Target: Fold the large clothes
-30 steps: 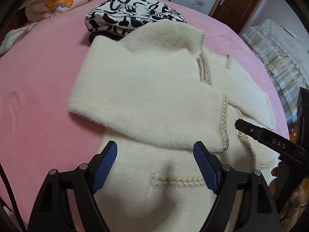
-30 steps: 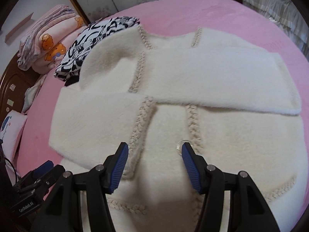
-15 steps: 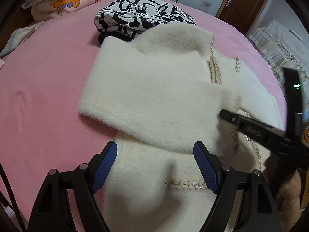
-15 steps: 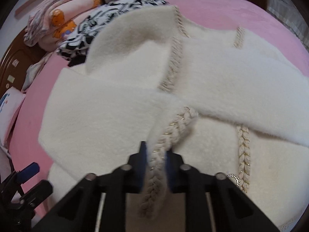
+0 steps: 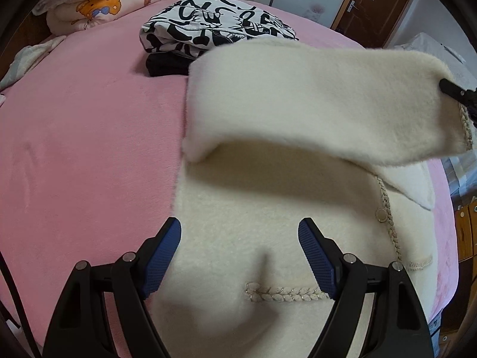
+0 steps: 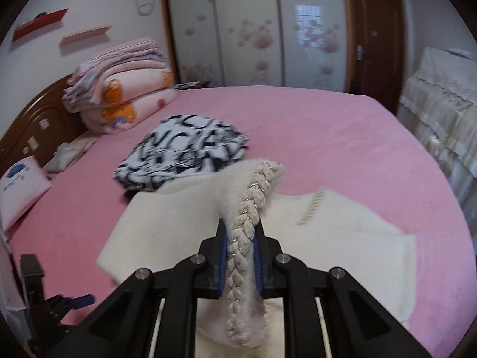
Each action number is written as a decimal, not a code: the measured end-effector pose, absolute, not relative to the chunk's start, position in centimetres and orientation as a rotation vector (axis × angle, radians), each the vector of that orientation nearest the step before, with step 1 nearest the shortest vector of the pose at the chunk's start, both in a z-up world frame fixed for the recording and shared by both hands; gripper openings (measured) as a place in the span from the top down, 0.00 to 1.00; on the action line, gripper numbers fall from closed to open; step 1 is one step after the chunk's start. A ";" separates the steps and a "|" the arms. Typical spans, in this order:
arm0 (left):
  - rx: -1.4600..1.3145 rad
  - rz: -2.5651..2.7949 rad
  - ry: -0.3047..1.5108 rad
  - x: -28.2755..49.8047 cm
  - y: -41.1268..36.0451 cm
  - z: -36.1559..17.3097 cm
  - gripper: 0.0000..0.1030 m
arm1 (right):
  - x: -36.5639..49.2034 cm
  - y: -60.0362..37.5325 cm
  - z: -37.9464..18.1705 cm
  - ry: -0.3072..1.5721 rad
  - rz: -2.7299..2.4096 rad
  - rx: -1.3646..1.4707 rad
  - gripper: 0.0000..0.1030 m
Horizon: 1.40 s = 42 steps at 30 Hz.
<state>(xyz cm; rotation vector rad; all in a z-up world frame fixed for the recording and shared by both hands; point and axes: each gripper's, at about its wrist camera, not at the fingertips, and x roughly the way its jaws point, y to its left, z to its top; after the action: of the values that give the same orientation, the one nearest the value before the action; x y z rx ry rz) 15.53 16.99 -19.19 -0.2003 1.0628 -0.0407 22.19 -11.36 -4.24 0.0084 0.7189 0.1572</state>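
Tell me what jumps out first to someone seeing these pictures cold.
First comes the fluffy cream jacket spread over the pink bed, one sleeve lifted into the air. The right gripper is clamped on that sleeve's braided cuff trim, while the left gripper hangs open over the jacket's lower part. Behind lies a folded black-and-white patterned garment.

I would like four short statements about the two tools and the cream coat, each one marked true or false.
1. The right tool is shut on the braided trim of the cream coat. True.
2. The left tool grips the coat. False: it is open, above the coat.
3. The sleeve is lifted off the coat. True.
4. The black-and-white garment lies on top of the coat. False: it lies behind it on the pink bed.
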 end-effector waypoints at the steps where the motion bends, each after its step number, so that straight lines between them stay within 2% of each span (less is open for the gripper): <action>1: -0.197 -0.045 1.064 15.8 16.8 -19.3 0.23 | 22.8 -12.4 -4.8 0.734 0.126 0.010 0.86; 4: -0.194 -0.057 1.072 16.7 16.6 -19.8 0.23 | 25.1 -15.7 -8.6 0.829 0.049 0.015 0.83; 8: -0.213 -0.062 1.094 19.0 17.3 -20.5 0.23 | 26.6 -18.7 -14.6 0.975 -0.089 -0.017 0.61; 9: -0.222 -0.061 1.095 19.6 17.7 -20.6 0.23 | 26.4 -19.3 -15.4 0.992 -0.084 0.009 0.61; 11: -0.240 -0.060 1.095 21.3 18.8 -20.8 0.23 | 25.9 -20.6 -16.0 1.005 -0.031 0.101 0.59; 14: -0.260 -0.051 1.091 24.4 20.7 -21.2 0.23 | 25.7 -21.7 -16.3 0.997 0.004 0.163 0.41; 16: -0.284 -0.043 1.099 26.7 21.9 -21.5 0.23 | 26.0 -22.0 -16.1 0.991 0.020 0.173 0.37; 23: -0.376 -0.075 1.157 34.1 23.6 -23.6 0.23 | 31.3 -21.4 -17.6 1.028 0.043 0.166 0.36; 28: -0.418 -0.119 1.175 36.8 23.0 -25.2 0.23 | 34.5 -21.1 -20.0 1.082 0.071 0.215 0.36; 29: -0.410 -0.124 1.164 37.0 22.8 -25.2 0.29 | 34.8 -20.9 -20.4 1.087 0.075 0.205 0.37; 30: -0.403 -0.139 1.146 37.2 22.4 -25.0 0.55 | 34.9 -20.5 -20.6 1.082 0.082 0.184 0.49; 31: -0.388 -0.134 1.137 37.4 22.1 -24.8 0.64 | 34.9 -20.0 -20.7 1.079 0.083 0.147 0.59; 32: -0.362 -0.101 1.123 37.3 21.9 -24.4 0.77 | 34.8 -19.8 -20.5 1.072 0.069 0.112 0.80; 33: -0.357 -0.093 1.098 37.1 21.8 -23.9 0.87 | 34.6 -19.7 -20.0 1.056 0.073 0.109 0.83; 36: -0.346 -0.090 1.021 36.3 21.7 -22.8 0.88 | 33.3 -20.4 -17.9 0.927 0.078 0.150 0.83; 38: -0.320 -0.080 1.023 36.4 21.6 -23.6 0.88 | 33.6 -20.5 -18.7 0.939 0.061 0.144 0.82; 40: -0.305 -0.065 1.059 36.9 21.3 -24.8 0.84 | 34.5 -20.3 -21.0 1.037 0.038 0.132 0.77; 42: -0.306 -0.044 1.066 36.9 21.5 -24.7 0.74 | 34.2 -20.6 -20.9 1.032 0.035 0.159 0.71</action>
<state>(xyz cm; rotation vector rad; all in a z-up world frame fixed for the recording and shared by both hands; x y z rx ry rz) 36.91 21.54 -24.75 -0.3057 1.0658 -0.0435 34.18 -20.63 -20.92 0.1586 1.0319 0.0346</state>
